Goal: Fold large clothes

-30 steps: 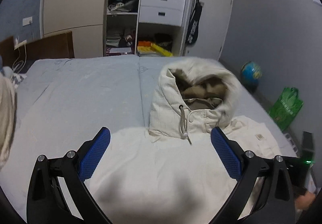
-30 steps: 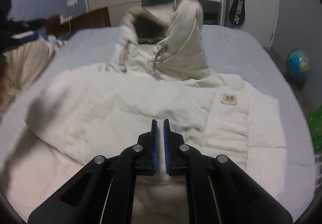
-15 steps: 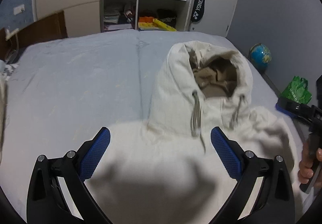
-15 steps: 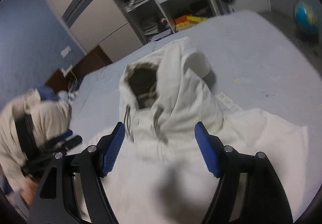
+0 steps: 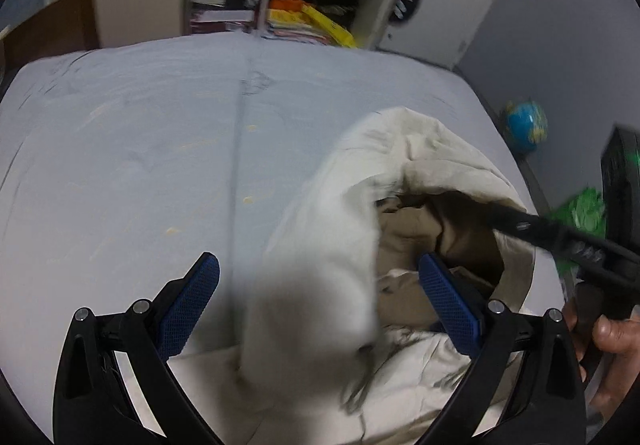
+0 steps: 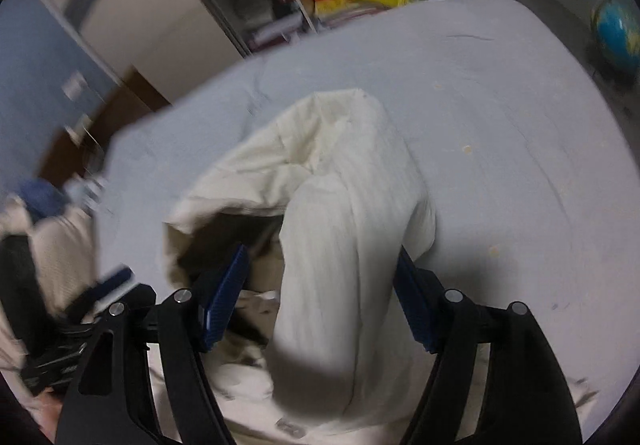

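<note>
A cream hooded jacket (image 5: 344,245) lies on the grey bed (image 5: 120,145), its hood standing up with the brown lining showing. My left gripper (image 5: 320,285) is open, and the hood's left flank lies between its blue pads without being pinched. My right gripper (image 6: 320,301) is open too and straddles the hood's other flank (image 6: 352,225). In the left wrist view a black finger (image 5: 520,223) of the right gripper reaches into the hood's opening, with a hand (image 5: 608,337) behind it. The left gripper's blurred pad (image 6: 116,279) shows at the left of the right wrist view.
Past the bed's (image 6: 520,105) far edge stands an open wardrobe (image 5: 304,17) with shelves and drawers. A globe (image 5: 524,125) and a green bag (image 5: 584,209) sit on the floor to the right. A wooden headboard (image 5: 52,25) and a pile of clothes (image 6: 52,245) are at the left.
Both grippers have moved forward from the jacket's body up to the hood. The right gripper went from shut to open. The hood now sits between the fingers of both.
</note>
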`<state>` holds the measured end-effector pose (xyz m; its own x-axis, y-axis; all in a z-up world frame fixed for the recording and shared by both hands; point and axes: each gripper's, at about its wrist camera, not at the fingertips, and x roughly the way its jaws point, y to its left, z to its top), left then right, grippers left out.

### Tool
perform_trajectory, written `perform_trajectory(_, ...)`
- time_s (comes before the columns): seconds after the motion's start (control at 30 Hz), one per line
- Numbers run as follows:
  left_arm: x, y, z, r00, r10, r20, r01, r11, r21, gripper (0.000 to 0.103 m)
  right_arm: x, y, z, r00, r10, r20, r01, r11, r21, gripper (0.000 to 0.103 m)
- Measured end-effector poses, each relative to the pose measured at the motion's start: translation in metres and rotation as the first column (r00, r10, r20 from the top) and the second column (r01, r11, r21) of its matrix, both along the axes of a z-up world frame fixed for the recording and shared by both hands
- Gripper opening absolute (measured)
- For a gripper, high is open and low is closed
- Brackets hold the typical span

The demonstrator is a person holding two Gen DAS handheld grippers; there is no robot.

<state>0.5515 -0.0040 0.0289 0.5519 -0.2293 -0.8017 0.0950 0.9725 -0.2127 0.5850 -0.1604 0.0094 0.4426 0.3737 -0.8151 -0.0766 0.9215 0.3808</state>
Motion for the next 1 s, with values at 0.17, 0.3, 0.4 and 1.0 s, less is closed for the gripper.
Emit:
perform_trajectory(0.17,0.031,-0.040,-0.012,0.998,-0.040,-0.040,0.047,0.985,0.167,0.075,0.002,0.005,-0.003,0.999,0.017,0.031,-0.013,0.994,-0.106,0.024)
perform_trajectory(0.3,0.039,-0.033,-0.024,0.994,-0.012,-0.107,0.036,0.974,0.224,0.011,-0.013,-0.006,-0.004,0.996,0.017,0.084,-0.010,0.996,-0.085,0.016)
perform_trajectory(0.4,0.018,-0.022,-0.013,1.000,-0.012,-0.029,0.017,0.982,0.190,0.010,-0.032,-0.021,0.000,0.991,0.000,0.133,0.002,1.000,-0.015,0.014)
perform_trajectory(1.0,-0.252,0.021,-0.005,0.969,0.088,0.230,-0.060,0.990,-0.127,0.009,-0.278,-0.066,-0.015,0.942,-0.168,0.289,0.141,0.984,0.112,0.012)
